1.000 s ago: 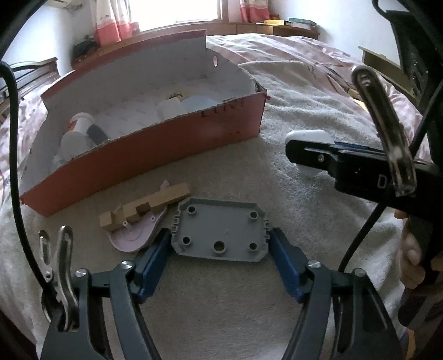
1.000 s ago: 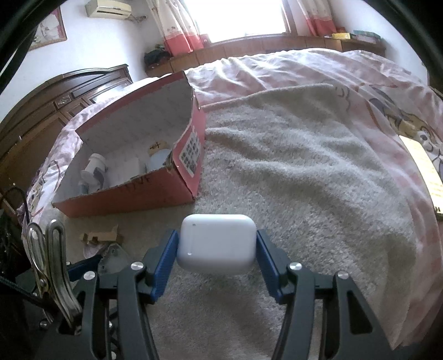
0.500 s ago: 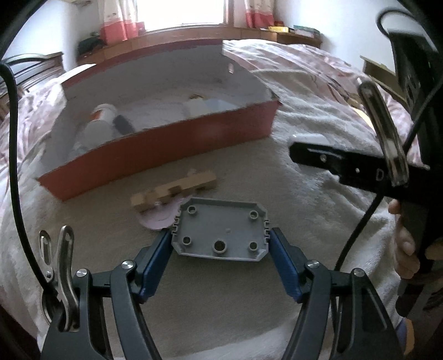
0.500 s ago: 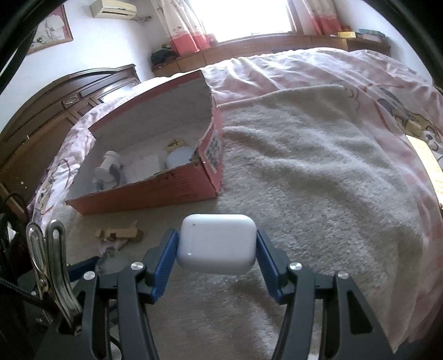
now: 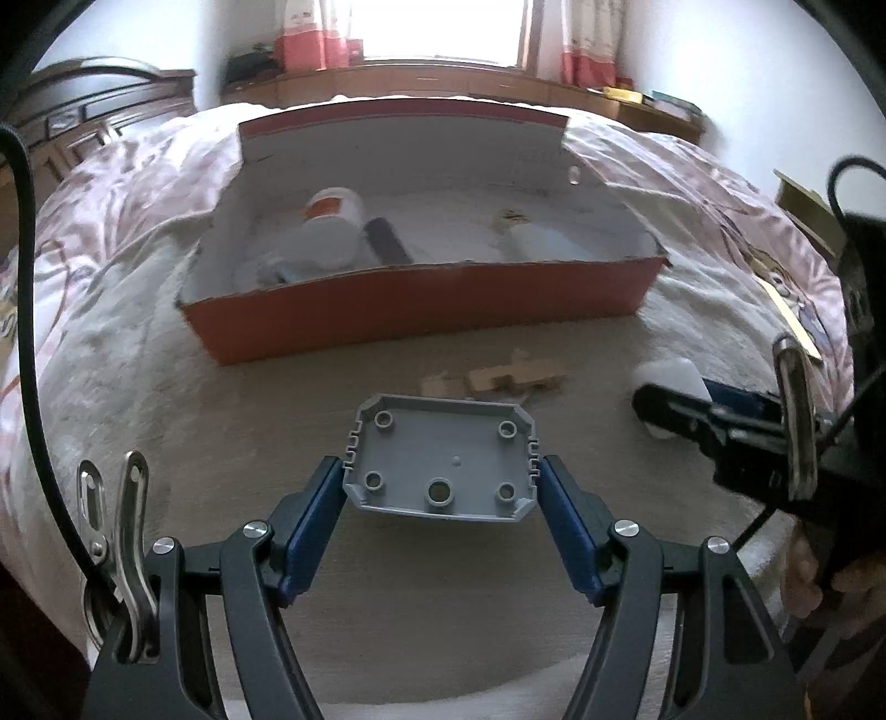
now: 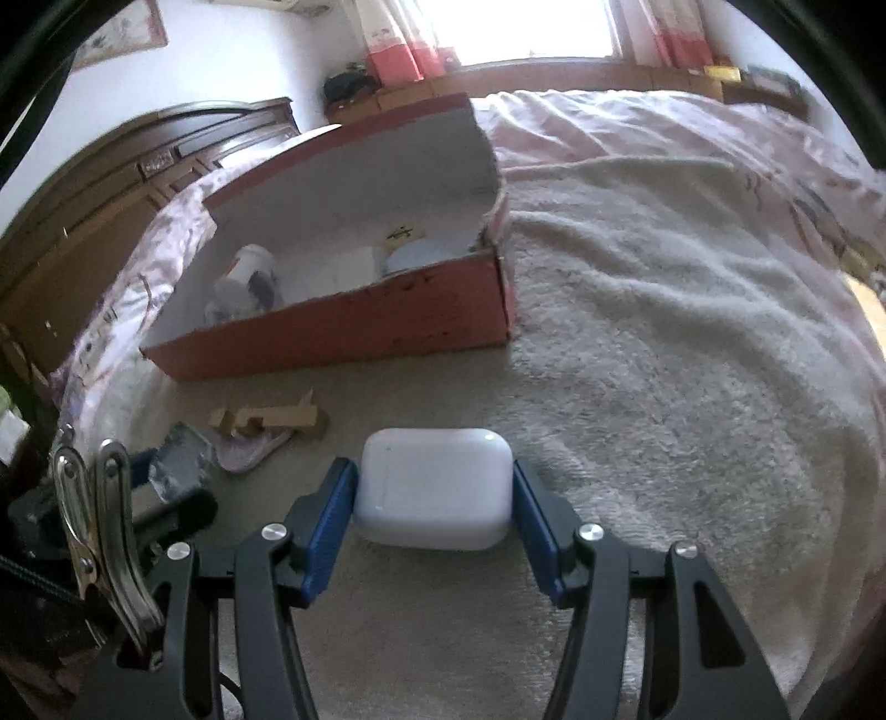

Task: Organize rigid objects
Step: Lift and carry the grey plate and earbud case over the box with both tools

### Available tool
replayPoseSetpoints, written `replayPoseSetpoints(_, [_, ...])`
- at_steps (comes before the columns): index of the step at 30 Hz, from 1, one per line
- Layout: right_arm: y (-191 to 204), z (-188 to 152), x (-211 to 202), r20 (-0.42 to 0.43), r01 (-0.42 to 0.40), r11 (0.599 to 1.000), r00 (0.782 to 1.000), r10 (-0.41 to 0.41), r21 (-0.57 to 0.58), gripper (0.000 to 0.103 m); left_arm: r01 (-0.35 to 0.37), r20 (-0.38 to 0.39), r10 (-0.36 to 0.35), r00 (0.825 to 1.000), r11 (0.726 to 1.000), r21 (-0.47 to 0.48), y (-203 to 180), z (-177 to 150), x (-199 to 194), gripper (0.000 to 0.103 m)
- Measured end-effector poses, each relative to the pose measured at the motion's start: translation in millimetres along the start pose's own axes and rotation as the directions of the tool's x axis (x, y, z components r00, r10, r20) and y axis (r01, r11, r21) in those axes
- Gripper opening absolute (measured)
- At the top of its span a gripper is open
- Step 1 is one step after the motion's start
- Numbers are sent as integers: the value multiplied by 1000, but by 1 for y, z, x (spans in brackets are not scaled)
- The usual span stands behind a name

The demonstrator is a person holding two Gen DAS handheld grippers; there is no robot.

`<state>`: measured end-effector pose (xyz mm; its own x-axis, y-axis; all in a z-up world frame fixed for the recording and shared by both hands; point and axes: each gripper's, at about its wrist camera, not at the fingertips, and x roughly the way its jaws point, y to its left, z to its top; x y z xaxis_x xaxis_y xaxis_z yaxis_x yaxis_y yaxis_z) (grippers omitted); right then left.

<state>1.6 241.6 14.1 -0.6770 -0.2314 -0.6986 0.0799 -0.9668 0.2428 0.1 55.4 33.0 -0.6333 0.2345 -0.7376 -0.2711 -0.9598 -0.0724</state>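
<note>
Two grips | left hand-held gripper (image 5: 441,476): grey plate (image 5: 441,458) | right hand-held gripper (image 6: 433,505): white case (image 6: 433,487)

Box (image 5: 421,302): orange-red outside, white inside. Plate (image 5: 443,459) in left tongs (image 5: 443,482): plain grey. Case (image 6: 434,487) in right tongs (image 6: 434,498): glossy white. Tong pads (image 5: 313,509): blue; arms black. Wooden piece (image 6: 271,418): pale tan. Blanket (image 6: 664,360): cream. Bedspread (image 5: 111,183): pink, patterned. Curtains (image 6: 398,55): coral and white.

Daylight floods through a window (image 5: 443,27) hung with pink-and-white curtains (image 6: 410,50) above a long wooden sill (image 5: 443,83). A bed (image 6: 692,144) under a pink quilt and cream blanket (image 6: 664,332) fills the white-walled room, beside a dark wooden cabinet (image 6: 111,188).
</note>
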Motion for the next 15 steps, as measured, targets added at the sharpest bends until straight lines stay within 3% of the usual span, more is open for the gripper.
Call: replayPoseSetpoints(15, [18,-12,4,56,130,988,991,-125,-88,61,26,25,-25,999,998,-61,17,-5,-1,71])
